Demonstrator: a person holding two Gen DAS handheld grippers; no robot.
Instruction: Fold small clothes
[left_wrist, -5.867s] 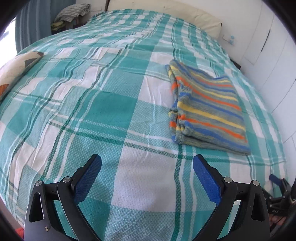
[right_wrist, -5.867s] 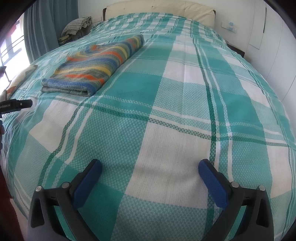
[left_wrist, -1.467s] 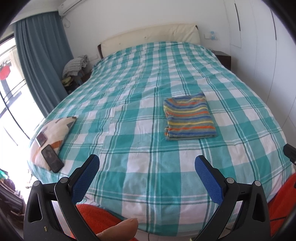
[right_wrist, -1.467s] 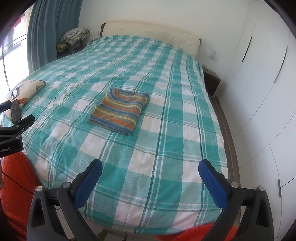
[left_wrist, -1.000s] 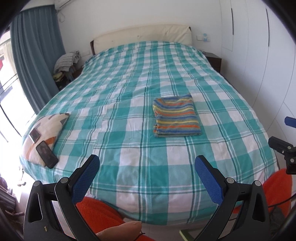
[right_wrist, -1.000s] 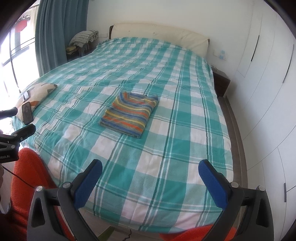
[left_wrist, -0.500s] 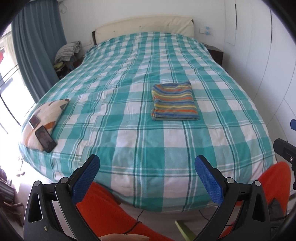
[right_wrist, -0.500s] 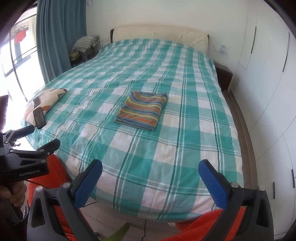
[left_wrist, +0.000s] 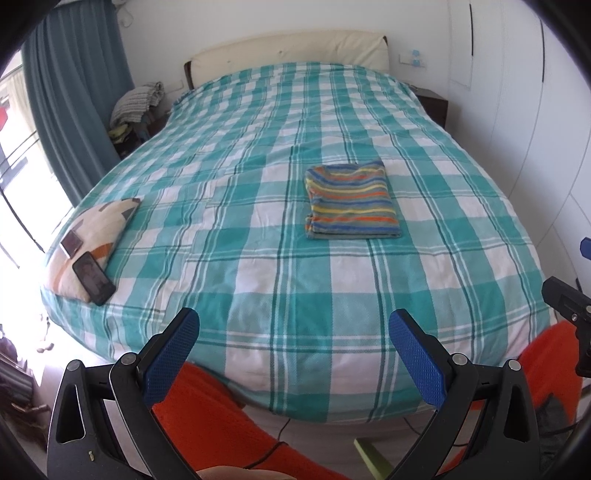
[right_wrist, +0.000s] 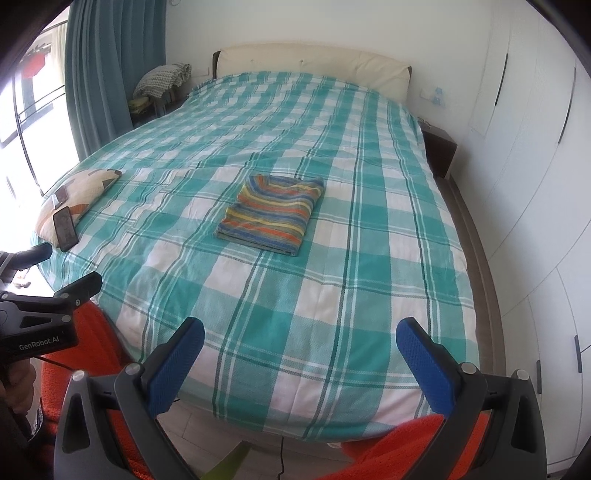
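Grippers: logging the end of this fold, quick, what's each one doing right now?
Left gripper: open, holding nothing.
Right gripper: open, holding nothing.

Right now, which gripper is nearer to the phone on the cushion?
The left gripper, as far as I can judge. It is off the bed's foot edge on the phone's side. The right gripper is also past the foot edge, farther toward the wardrobe side. Both are open, holding nothing.

Teal-checked bed (left_wrist: 258, 280) bearing folded striped garment (left_wrist: 351, 201), patterned pillow (left_wrist: 98, 225) at its edge
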